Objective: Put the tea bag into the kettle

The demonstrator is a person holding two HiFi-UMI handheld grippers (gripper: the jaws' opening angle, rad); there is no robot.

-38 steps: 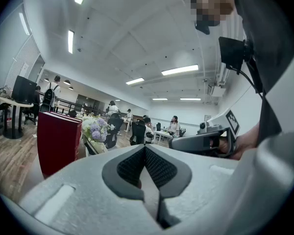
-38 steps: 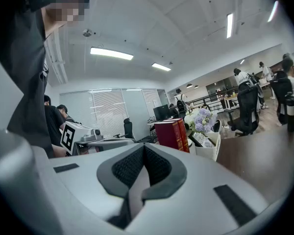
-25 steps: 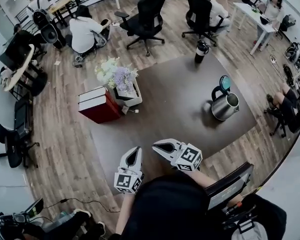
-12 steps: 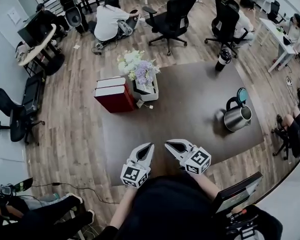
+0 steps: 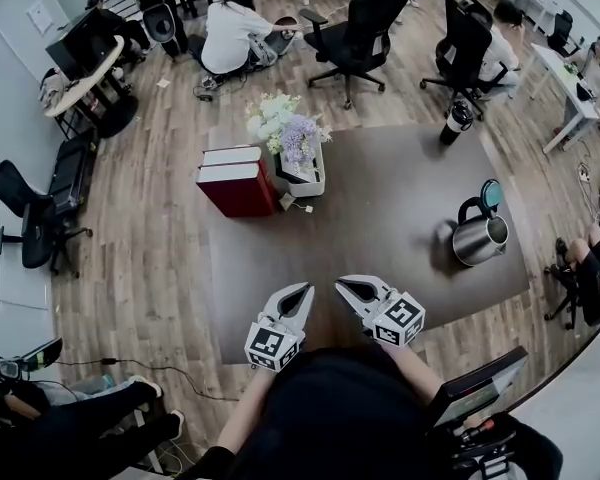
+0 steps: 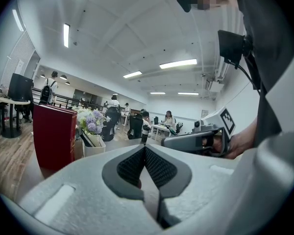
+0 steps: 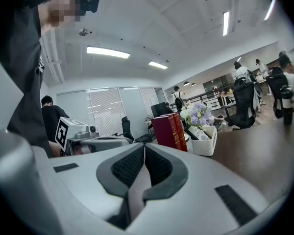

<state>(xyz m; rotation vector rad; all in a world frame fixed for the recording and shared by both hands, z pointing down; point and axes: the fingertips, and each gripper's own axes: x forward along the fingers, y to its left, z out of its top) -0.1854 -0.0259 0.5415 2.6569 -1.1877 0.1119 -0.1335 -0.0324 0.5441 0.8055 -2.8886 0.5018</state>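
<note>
One dark table (image 5: 380, 223) on wooden office floor (image 5: 150, 258)

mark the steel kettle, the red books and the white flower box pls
Stainless-steel kettle with black handle (image 5: 478, 243), head view, on its steel body.
Red hardcover books (image 5: 242, 194), head view, on the red side.
White box of flowers (image 5: 315, 182), head view, on the box wall.

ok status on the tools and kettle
Left tool shut, empty. Right tool shut, empty. Kettle on table, right side, lid open. Tea bag not seen; nothing in the way.
</note>
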